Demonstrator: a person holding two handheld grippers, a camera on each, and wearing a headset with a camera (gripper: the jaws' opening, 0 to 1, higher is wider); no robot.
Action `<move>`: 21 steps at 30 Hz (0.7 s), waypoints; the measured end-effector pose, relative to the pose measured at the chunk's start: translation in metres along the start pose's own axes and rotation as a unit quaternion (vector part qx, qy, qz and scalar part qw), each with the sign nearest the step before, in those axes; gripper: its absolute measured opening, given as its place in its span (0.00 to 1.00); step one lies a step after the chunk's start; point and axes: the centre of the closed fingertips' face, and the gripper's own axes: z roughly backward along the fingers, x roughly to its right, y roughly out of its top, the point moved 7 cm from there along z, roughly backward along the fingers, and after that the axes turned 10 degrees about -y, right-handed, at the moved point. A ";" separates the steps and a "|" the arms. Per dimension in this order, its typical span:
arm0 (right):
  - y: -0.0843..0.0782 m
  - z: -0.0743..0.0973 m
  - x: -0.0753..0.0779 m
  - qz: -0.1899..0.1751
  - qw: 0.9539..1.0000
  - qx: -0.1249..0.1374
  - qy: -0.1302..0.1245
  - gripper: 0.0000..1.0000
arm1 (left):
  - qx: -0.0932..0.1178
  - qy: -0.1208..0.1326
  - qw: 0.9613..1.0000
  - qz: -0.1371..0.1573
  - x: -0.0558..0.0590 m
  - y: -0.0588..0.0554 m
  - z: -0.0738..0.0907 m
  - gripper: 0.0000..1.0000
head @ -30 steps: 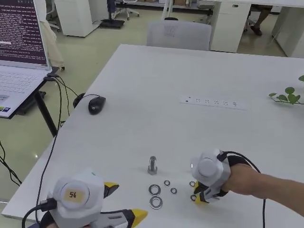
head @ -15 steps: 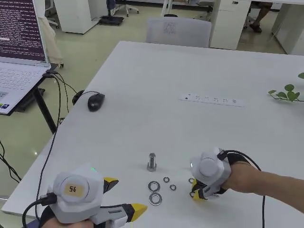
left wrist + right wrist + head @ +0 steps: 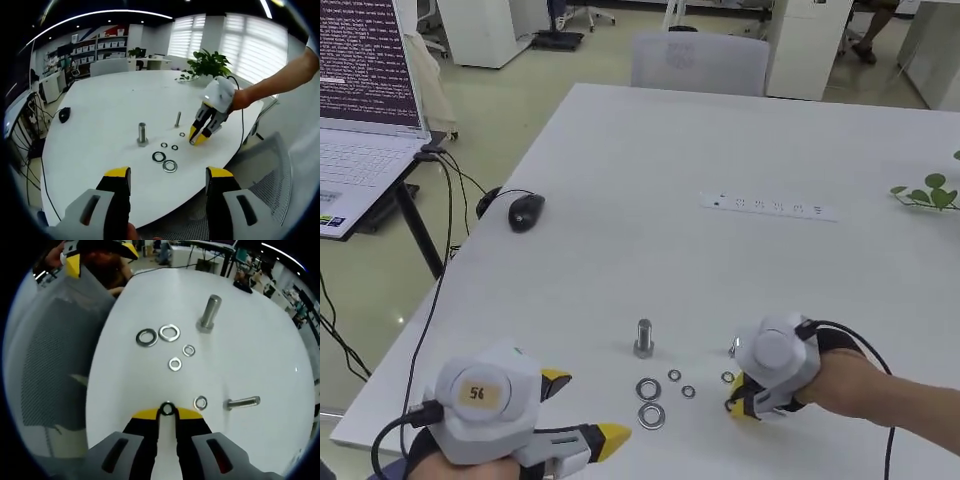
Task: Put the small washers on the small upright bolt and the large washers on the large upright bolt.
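Observation:
The large upright bolt (image 3: 643, 338) stands near the table's front edge, also seen from the sides (image 3: 142, 134) (image 3: 210, 312). The small bolt (image 3: 243, 402) (image 3: 178, 119) stands to its right. Two large washers (image 3: 649, 400) (image 3: 158, 334) lie flat in front of the large bolt. Small washers (image 3: 681, 383) (image 3: 181, 357) lie between them, and one more small washer (image 3: 200, 402) lies near the small bolt. My right gripper (image 3: 738, 403) (image 3: 166, 412) points down at the table, shut on a small washer (image 3: 167, 408). My left gripper (image 3: 582, 408) (image 3: 169, 175) hovers open at the front left, holding nothing.
A black mouse (image 3: 525, 212) with its cable lies at the table's left edge. A white power strip (image 3: 770, 207) runs across the middle right, and a plant (image 3: 930, 190) pokes in from the right. A laptop (image 3: 360, 100) stands off the table to the left; a grey chair (image 3: 698, 62) is beyond the far edge.
The head view has shifted slightly. My right gripper stays low at the same small washer beside the small bolt. The left gripper has hardly moved.

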 end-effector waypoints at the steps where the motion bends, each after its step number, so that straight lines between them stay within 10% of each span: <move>1: -0.001 0.000 0.000 -0.012 1.000 0.003 -0.001 0.13 | 0.001 0.001 1.000 0.001 -0.001 0.000 0.000 0.60; 21: -0.001 0.043 0.035 -0.060 0.997 0.019 -0.036 0.13 | -0.001 -0.005 1.000 0.003 0.001 -0.003 -0.002 0.60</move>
